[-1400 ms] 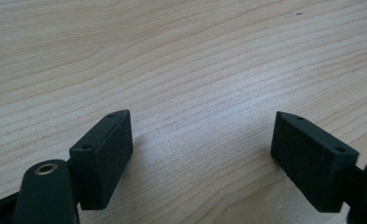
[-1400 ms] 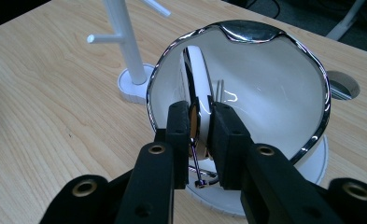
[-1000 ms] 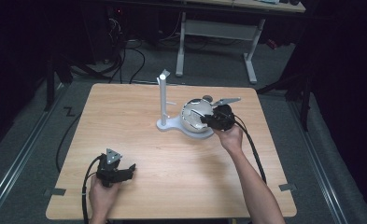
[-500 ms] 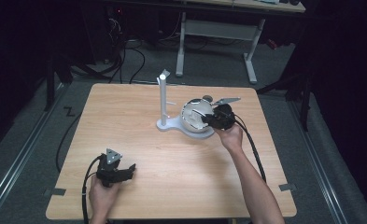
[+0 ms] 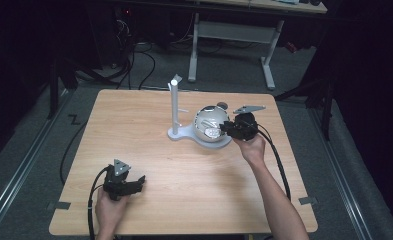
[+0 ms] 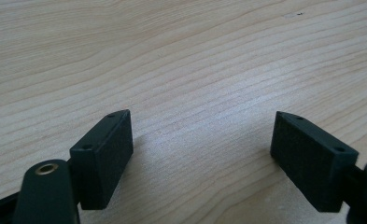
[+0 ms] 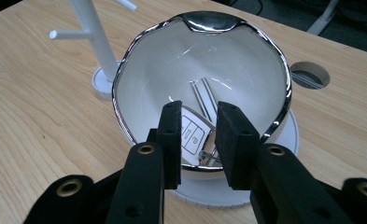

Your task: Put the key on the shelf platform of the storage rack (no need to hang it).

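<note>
A chrome-rimmed white bowl (image 7: 208, 19) (image 5: 208, 120) stands on the round white base of a stand (image 5: 184, 134) at the table's far middle. Inside it lies a white car key fob (image 7: 190, 133) with a metal ring and blade. My right gripper (image 7: 199, 122) (image 5: 228, 128) reaches over the bowl's near rim from the right. Its jaws have just been opening and stand a little apart, with the fob showing in the gap and lying below the pads, not pressed. My left gripper (image 6: 202, 140) (image 5: 140, 181) rests low over bare wood at the near left, jaws wide open and holding nothing.
The stand's thin white post (image 7: 95, 32) (image 5: 174, 102) with short pegs rises just left of the bowl. A round cable hole (image 7: 309, 74) sits in the table (image 5: 134, 130) behind the bowl. Cables trail from both grippers toward the near edge.
</note>
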A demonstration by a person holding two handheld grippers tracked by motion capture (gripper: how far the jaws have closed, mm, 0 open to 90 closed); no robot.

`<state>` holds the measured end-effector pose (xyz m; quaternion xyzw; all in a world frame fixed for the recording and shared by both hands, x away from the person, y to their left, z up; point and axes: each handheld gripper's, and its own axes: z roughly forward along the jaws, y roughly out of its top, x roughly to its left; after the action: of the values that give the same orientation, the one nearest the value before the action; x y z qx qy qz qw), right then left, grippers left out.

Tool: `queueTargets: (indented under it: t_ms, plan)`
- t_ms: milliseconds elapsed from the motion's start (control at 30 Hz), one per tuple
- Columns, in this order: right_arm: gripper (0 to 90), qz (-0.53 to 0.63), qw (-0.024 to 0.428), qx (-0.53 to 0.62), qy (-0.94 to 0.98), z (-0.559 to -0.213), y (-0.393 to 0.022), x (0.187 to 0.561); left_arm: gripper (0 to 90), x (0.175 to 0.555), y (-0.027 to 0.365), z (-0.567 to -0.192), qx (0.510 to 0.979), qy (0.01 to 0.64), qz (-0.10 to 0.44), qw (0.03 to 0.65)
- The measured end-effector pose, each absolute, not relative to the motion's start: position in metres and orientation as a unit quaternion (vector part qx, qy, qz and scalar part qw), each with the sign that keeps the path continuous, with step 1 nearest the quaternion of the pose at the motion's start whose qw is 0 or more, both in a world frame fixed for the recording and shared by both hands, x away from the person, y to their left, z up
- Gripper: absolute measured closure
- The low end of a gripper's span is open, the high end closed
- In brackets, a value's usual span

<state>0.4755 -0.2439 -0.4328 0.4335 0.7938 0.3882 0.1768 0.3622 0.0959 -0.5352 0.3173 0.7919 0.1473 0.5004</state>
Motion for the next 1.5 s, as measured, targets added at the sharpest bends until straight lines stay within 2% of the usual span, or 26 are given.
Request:
queueTargets:
  t_ms: [267,733,1267,1500]
  plan:
    - [61.0,0.407,0.168,0.463,0.769,-0.434,-0.265,0.466,21.4,0.362,0.096,-0.535,0.319,0.791,0.148,0.501]
    - [55.5,0.421,0.167,0.472,0.756,-0.429,-0.284,0.45,21.4,0.362,0.096,-0.535,0.318,0.792,0.148,0.5]
    - [56.4,0.422,0.197,0.48,0.744,-0.415,-0.316,0.421,21.0,0.362,0.096,-0.535,0.317,0.793,0.147,0.5]
    - [57.0,0.424,0.203,0.479,0.742,-0.42,-0.322,0.409,20.9,0.362,0.096,-0.535,0.318,0.792,0.147,0.5]
